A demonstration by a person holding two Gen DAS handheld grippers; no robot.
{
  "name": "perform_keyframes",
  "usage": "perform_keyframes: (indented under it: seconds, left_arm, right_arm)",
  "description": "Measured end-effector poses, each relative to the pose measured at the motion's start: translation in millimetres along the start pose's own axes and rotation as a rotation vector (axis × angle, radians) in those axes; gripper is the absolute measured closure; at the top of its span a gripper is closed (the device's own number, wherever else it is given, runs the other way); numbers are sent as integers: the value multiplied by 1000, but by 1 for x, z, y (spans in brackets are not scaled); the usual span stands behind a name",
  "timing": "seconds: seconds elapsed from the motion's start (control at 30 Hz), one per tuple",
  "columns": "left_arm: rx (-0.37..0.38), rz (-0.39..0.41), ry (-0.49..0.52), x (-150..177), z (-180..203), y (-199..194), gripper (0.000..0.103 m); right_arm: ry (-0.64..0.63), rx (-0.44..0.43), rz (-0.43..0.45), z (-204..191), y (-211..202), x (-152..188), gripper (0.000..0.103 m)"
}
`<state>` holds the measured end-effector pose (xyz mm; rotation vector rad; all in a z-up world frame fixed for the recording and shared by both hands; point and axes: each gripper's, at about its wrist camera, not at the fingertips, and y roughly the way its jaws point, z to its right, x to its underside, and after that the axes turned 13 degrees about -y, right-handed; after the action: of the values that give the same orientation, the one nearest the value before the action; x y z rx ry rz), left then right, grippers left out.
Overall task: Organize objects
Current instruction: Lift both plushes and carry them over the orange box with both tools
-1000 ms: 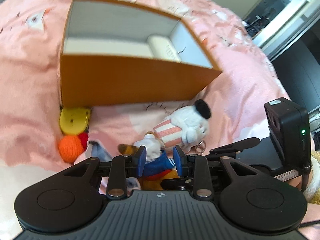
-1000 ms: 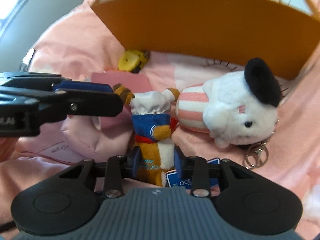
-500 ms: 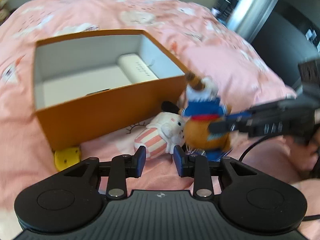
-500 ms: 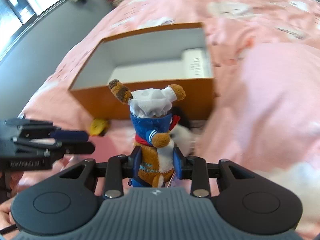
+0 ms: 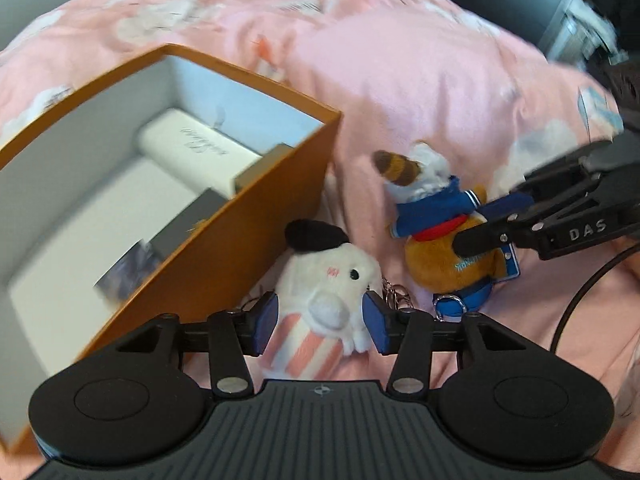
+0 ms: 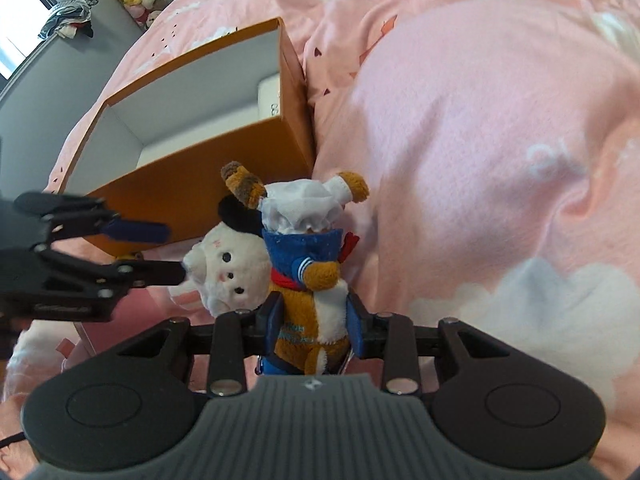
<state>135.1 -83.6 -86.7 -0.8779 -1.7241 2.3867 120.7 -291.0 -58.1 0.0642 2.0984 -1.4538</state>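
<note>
My right gripper (image 6: 314,326) is shut on a brown plush in a blue sailor jacket and white cap (image 6: 310,264), held upright above the pink bedding; it also shows in the left wrist view (image 5: 444,236). My left gripper (image 5: 320,322) is open with its pads on either side of a white plush with a black beret and striped body (image 5: 324,292), which lies beside the orange box (image 5: 224,240). I cannot tell whether the pads touch it. The white plush also shows in the right wrist view (image 6: 228,268).
The open orange box (image 6: 200,168) holds a white case (image 5: 196,152) and dark flat items (image 5: 188,220). A large pink pillow (image 6: 480,120) lies to the right of the box. A yellow item (image 6: 128,257) peeks out under the left gripper.
The right gripper lifted the sailor plush off the bed and holds it to the right of the box. The left gripper opened wider and moved onto the white plush.
</note>
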Motion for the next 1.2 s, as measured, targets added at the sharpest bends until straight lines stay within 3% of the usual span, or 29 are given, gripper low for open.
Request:
perform_keyframes:
  seconds: [0.17, 0.37, 0.57, 0.83, 1.03, 1.2]
  left_arm:
    - [-59, -79, 54, -6, 6, 27, 35]
    - [-92, -135, 49, -4, 12, 49, 19]
    - [-149, -155, 5, -2, 20, 64, 14]
    - [-184, -37, -102, 21, 23, 41, 22]
    - [-66, 108, -305, 37, 9, -19, 23]
    - [63, 271, -461, 48, -8, -80, 25]
  right_arm:
    - [8, -32, -13, 7, 5, 5, 66]
    - [38, -61, -33, 17, 17, 8, 66]
    - [47, -76, -35, 20, 18, 12, 65]
    - [43, -67, -34, 15, 15, 12, 66]
    - [59, -93, 24, 12, -7, 5, 67]
    - [-20, -113, 105, -5, -42, -16, 67]
